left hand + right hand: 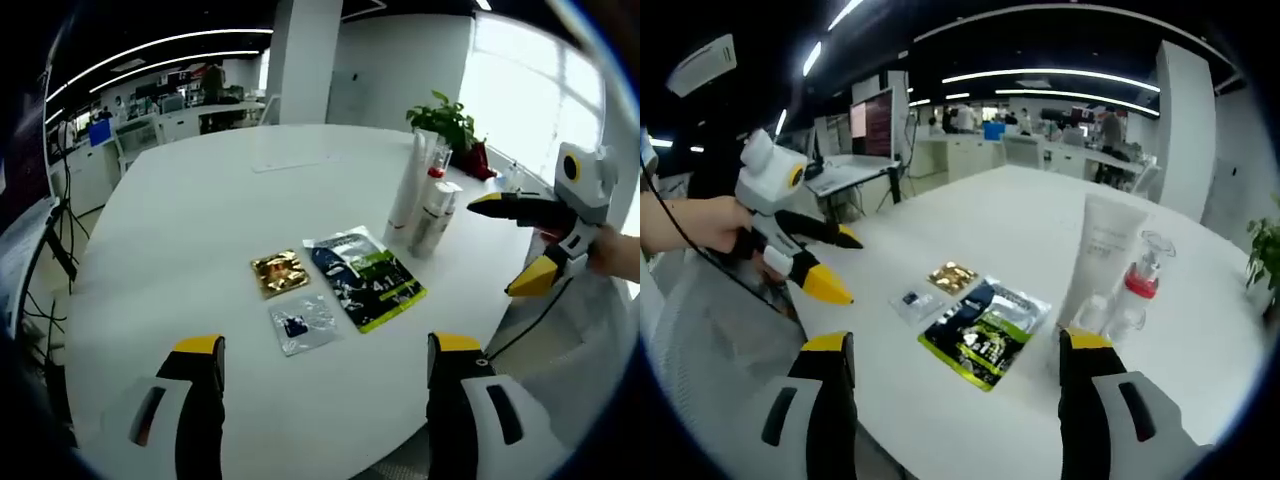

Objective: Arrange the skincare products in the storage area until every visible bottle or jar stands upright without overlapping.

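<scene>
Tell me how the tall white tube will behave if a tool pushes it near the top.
The tall white tube stands upright on a narrow end, so it probably tips easily. It would likely knock the red-collared pump bottle close beside it. Its body looks smooth, perhaps slippery.

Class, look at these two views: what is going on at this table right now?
A person holds a tool in each hand over a white table; both are open and hold nothing. The left tool and right tool hover short of the items. A white tube and red-collared pump bottle stand upright together; three flat sachets, including a gold one, lie beside them.
</scene>
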Tool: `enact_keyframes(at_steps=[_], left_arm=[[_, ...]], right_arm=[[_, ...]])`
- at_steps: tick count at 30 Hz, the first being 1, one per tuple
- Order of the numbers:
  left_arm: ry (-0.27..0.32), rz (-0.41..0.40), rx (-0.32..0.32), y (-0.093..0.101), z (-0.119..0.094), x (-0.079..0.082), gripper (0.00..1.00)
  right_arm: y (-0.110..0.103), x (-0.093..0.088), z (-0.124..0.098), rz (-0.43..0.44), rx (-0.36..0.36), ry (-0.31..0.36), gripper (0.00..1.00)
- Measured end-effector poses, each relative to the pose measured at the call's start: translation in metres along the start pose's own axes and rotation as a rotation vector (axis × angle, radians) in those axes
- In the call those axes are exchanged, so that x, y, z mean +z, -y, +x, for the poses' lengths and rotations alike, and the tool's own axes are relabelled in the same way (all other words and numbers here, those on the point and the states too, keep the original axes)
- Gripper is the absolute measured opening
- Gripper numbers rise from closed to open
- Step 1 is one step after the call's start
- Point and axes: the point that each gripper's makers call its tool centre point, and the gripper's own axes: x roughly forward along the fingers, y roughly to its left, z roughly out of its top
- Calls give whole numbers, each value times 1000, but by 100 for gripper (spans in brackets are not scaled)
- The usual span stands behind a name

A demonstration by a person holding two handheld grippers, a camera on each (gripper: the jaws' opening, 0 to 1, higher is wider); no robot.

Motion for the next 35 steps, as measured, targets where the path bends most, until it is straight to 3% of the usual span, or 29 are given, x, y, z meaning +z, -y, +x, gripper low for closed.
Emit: enact_keyframes(at_steps=[9,18,24,35], left_arm=[[10,-9,-9,14,-20,-9,90],[41,-47,-16,28,-28,-11,99],[78,-58,-8,30,-30,-3,99],[75,-77,7,24,-29,-5,99]], right_arm=[[28,-14,-34,41,-61,3,87],[39,-11,-55,129,-101,76,96],[39,-11,-56,135,-104,76,100],[33,-15,-54,144,-83,48,99]])
